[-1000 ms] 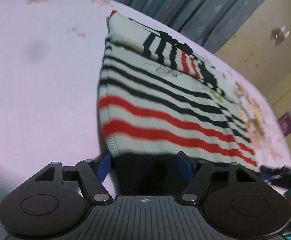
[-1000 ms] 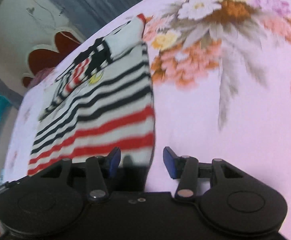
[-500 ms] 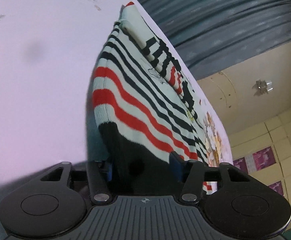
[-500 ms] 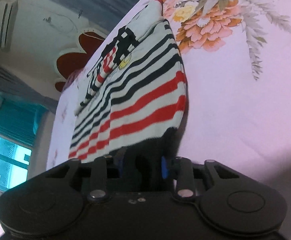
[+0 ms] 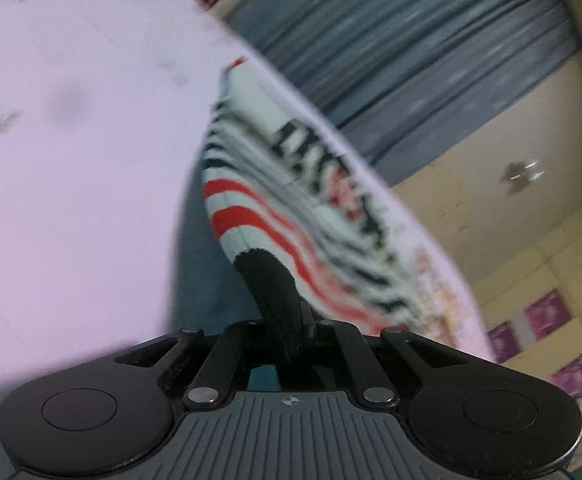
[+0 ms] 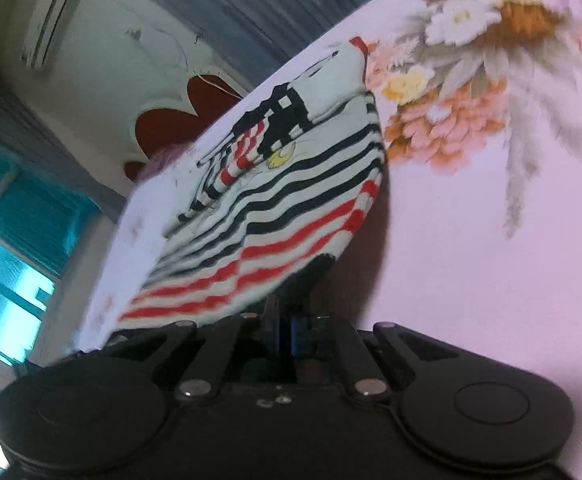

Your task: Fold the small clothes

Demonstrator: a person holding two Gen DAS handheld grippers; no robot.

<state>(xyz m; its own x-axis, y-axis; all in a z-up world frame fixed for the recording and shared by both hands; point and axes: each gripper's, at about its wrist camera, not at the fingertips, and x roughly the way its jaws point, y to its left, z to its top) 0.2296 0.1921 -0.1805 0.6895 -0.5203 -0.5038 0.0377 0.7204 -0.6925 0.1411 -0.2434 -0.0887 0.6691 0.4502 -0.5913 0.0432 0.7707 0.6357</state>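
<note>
The bed (image 5: 71, 184), under a smooth pink floral sheet, carries the sweater (image 6: 291, 208), a soft ribbed knit in black, red and white stripes, lying from 6 toward 12 o'clock ahead of both cameras. The left hand-held gripper (image 5: 291, 320) has just clamped shut on the black hem (image 5: 269, 280) at one corner; the right hand-held gripper (image 6: 287, 320) has likewise closed on the other. I would lift both corners evenly, keep the hem taut, and carry it toward the collar so the fold lands square.

One striped sweater (image 5: 251, 204) (small, knitted), two hand-held grippers, left (image 5: 291, 320), right (image 6: 285, 320), one floral bedsheet (image 6: 491, 240)
</note>
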